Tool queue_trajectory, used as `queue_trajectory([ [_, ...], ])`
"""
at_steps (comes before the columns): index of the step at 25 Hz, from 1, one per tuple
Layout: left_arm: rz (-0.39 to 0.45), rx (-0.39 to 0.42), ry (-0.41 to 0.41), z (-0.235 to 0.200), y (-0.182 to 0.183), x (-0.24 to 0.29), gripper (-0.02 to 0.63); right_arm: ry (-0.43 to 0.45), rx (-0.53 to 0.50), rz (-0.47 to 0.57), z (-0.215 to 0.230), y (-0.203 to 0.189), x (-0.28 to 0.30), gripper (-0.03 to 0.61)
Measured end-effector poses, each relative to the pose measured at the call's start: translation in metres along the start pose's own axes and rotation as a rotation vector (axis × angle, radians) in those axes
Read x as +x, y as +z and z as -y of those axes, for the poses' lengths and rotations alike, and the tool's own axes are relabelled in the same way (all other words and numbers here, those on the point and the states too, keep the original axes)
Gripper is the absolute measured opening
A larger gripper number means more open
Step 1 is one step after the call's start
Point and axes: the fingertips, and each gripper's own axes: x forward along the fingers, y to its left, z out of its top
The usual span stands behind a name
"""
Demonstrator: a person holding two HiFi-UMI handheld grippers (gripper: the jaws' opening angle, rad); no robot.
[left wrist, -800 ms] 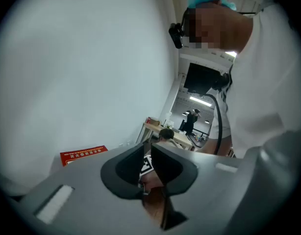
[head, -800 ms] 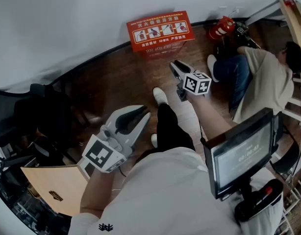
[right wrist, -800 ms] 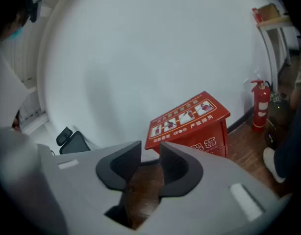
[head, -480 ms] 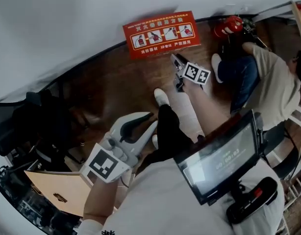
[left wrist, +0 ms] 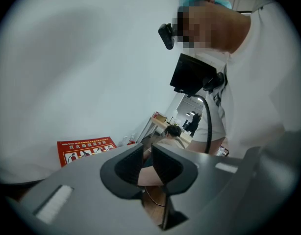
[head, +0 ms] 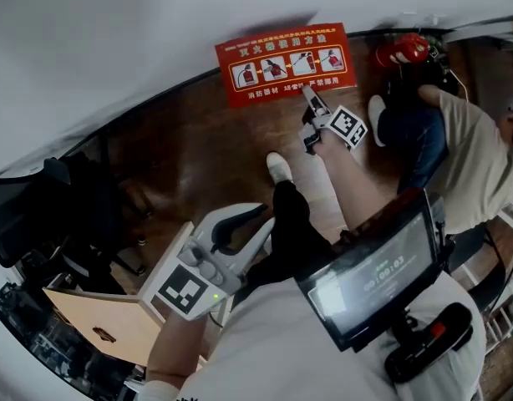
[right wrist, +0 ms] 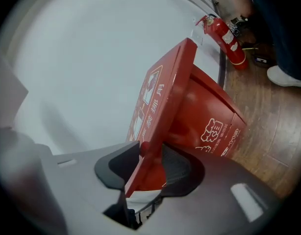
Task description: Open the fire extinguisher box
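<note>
Fire extinguisher box [head: 286, 61] at 12 o'clock in head view, against wall; only lid top shows there, body hidden beneath. Right gripper [head: 308, 95] at lid's near edge. Right gripper view: jaws clamped on lid [right wrist: 160, 97] edge, contact partly masked by the lid itself. Box front [right wrist: 214, 116] visible, base cut off by gripper. Fire extinguisher [right wrist: 224, 35] at 1 o'clock. Left gripper [left wrist: 146, 163] at 7 o'clock, jaws nearly together, holding nothing.
</note>
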Motion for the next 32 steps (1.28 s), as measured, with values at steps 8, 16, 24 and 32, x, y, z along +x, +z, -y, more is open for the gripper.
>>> queue_trajectory([
  [8, 0.05, -0.013, -0.028, 0.001, 0.011, 0.001, 0.052, 0.176, -0.044, 0.021, -0.074, 0.015, -0.021, 0.112],
  [16, 0.088, -0.005, -0.032, -0.002, 0.033, 0.005, 0.052, 0.307, -0.081, 0.043, -0.163, 0.066, -0.001, 0.086],
  [24, 0.112, -0.025, 0.012, -0.023, 0.045, 0.0, 0.051, 0.346, -0.08, 0.089, -0.208, 0.115, 0.052, 0.061],
  [32, 0.128, -0.046, 0.052, -0.034, 0.046, -0.01, 0.051, 0.34, -0.094, 0.11, -0.222, 0.141, 0.086, 0.06],
])
